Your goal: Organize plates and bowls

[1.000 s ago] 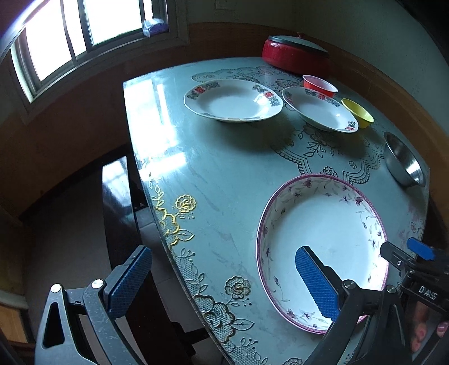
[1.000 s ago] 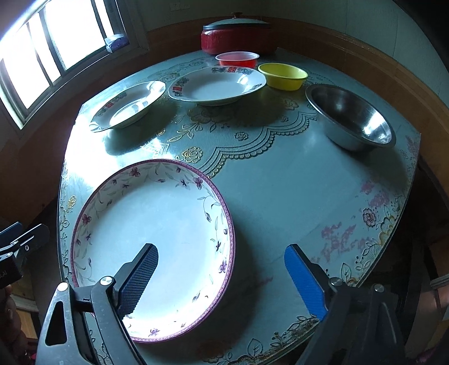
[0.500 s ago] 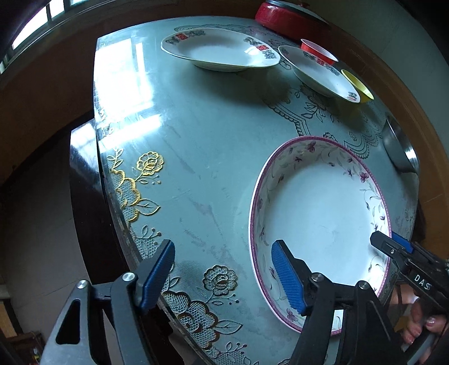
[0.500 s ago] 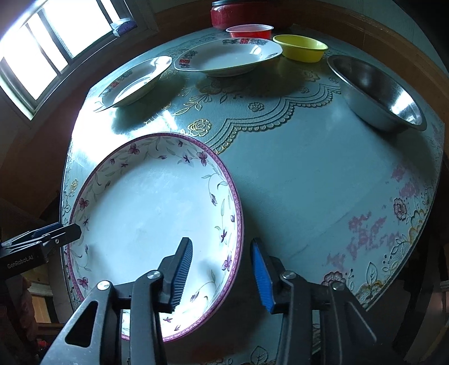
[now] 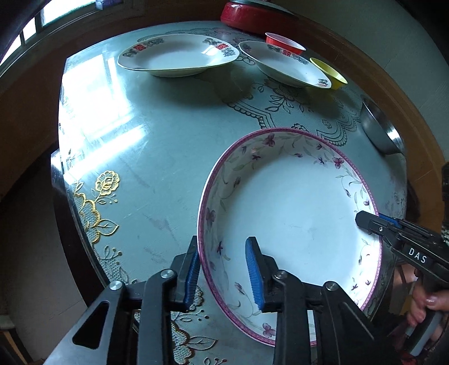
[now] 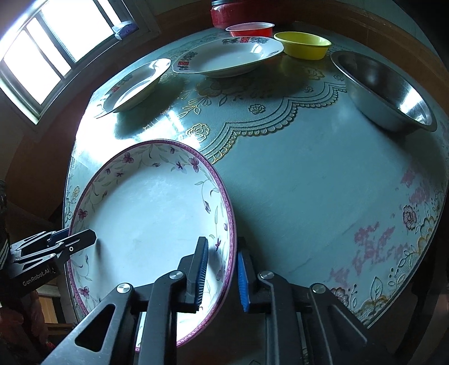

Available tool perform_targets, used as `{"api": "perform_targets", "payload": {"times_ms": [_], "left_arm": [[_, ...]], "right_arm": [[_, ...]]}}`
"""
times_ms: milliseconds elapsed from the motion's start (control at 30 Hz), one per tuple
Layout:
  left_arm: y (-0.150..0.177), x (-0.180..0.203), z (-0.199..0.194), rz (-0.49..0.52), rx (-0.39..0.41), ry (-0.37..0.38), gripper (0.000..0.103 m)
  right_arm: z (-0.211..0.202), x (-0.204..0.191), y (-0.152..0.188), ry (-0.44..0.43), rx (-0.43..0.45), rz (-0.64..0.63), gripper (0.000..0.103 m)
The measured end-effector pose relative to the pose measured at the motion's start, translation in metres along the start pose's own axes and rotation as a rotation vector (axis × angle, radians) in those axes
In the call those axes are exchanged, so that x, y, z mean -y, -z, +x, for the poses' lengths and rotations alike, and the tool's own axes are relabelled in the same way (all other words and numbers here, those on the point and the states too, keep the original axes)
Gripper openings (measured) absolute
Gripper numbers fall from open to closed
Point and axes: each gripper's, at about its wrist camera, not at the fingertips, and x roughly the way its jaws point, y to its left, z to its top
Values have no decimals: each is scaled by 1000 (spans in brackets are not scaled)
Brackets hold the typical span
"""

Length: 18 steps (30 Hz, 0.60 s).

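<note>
A large white plate with a purple rim and flower print lies at the near edge of the table. My left gripper straddles its left rim with the jaws closing. The outer pad is at the rim, and a gap still shows on the inner side. My right gripper straddles the opposite rim with its jaws closing too, and its pads are close against the plate wall. Each gripper also shows in the other's view, the left gripper and the right gripper.
Two white plates with red and black print stand at the far side. Behind them are a red bowl, a yellow bowl and a red lidded pot. A steel bowl sits on the right.
Both grippers have come down onto opposite rims of the flowered plate. Their jaws have narrowed from wide open to close around the rim.
</note>
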Motion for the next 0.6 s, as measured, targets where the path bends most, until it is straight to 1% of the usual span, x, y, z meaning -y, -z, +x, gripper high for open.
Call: {"api": "perform_targets", "payload": {"times_ms": [100,267,433,600], "left_arm": [[-1,2,2,10,7,-11,30],[-7,4,4,-16,8,2,26],[-19,13,5,-1,15,-7,26],[-34,20,12,7,11,1,26]], "right_arm": [[0,2,-2,-11,-2,-1,16],[1,6,-6,-1,1,2,16],[2,15,-17,3,0,24,15],[2,27,-29,16,10,43,15]]}}
